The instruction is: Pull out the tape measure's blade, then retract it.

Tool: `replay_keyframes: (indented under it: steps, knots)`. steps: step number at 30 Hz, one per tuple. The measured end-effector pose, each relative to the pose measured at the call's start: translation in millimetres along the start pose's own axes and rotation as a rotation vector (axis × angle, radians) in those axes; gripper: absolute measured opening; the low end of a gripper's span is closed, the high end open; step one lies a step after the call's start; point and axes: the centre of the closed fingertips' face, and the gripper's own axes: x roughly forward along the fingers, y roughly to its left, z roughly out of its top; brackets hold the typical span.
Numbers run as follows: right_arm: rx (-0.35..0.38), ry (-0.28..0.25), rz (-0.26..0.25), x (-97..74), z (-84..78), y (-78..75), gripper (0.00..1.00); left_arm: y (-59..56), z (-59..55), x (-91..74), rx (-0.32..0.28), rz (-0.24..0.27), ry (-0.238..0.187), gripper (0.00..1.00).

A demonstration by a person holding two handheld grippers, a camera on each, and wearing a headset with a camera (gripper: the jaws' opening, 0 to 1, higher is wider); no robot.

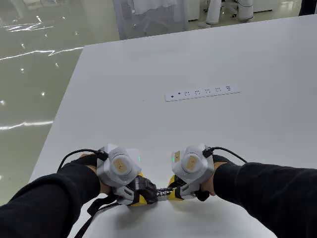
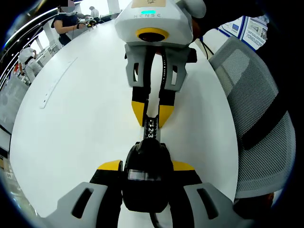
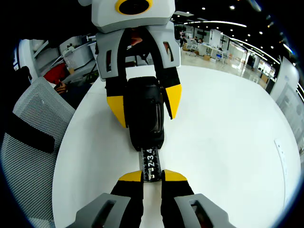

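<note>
The left gripper [image 2: 146, 167] grasps the tape measure [image 2: 145, 187] to anchor it, while the right gripper [image 3: 152, 176] pinches the blade [image 3: 150, 162], ready to pull.

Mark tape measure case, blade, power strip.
tape measure case [image 2: 145, 175]: left gripper view, black housing top.
blade [image 3: 150, 164]: right gripper view, numbered face.
power strip [image 1: 202, 92]: head view, middle sockets.

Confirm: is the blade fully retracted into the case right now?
No: a short stretch of blade, numerals showing, runs from the case to the right hand-held gripper, which pinches its end.
</note>
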Motion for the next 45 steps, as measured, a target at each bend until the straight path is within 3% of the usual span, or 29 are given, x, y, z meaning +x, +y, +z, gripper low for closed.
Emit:
replay_keyframes:
  steps: [45]
  knots:
    - [0.027,-0.008,0.001,-14.3,-15.5,-1.2,0.08,1.0,0.6,-0.4,-0.005,0.008,-0.009,0.32]
